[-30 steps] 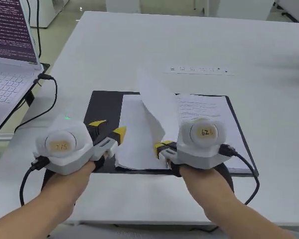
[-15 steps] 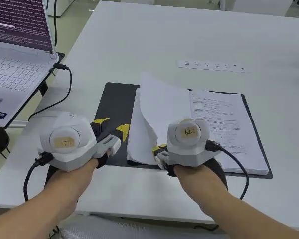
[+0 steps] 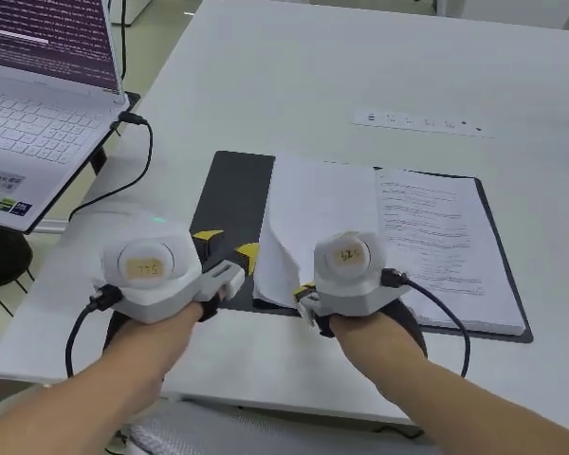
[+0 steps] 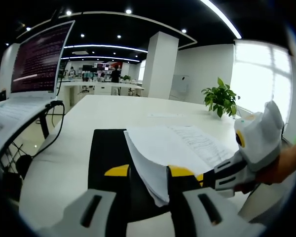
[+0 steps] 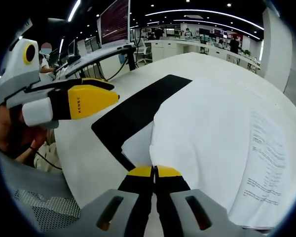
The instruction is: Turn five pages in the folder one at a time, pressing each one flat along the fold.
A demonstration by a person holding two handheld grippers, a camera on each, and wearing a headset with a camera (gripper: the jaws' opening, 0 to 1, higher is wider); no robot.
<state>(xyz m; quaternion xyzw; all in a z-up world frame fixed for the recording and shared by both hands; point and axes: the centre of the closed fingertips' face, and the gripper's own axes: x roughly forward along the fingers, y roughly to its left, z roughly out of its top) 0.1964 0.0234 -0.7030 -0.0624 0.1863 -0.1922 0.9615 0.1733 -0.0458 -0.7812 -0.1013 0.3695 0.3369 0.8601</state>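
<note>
A black folder (image 3: pixel 229 199) lies open on the white table, with a printed stack of pages (image 3: pixel 436 242) on its right half. One white page (image 3: pixel 318 213) is bent over to the left across the fold. My right gripper (image 3: pixel 304 290) is shut on that page's near edge, and in the right gripper view its yellow tips (image 5: pixel 154 171) meet at the page (image 5: pixel 207 133). My left gripper (image 3: pixel 228 245) hovers open over the folder's black left cover. In the left gripper view its fingers (image 4: pixel 149 171) stand apart just before the page's near corner (image 4: pixel 155 182).
An open laptop (image 3: pixel 38 85) stands at the far left, with a black cable (image 3: pixel 137 161) running over the table edge. A white power strip (image 3: pixel 422 123) lies beyond the folder. The table's near edge is close under both hands.
The lifted page has come down from nearly upright to lie leftward over the fold, carried by my right gripper. The left gripper stays open beside it. The head camera has shifted.
</note>
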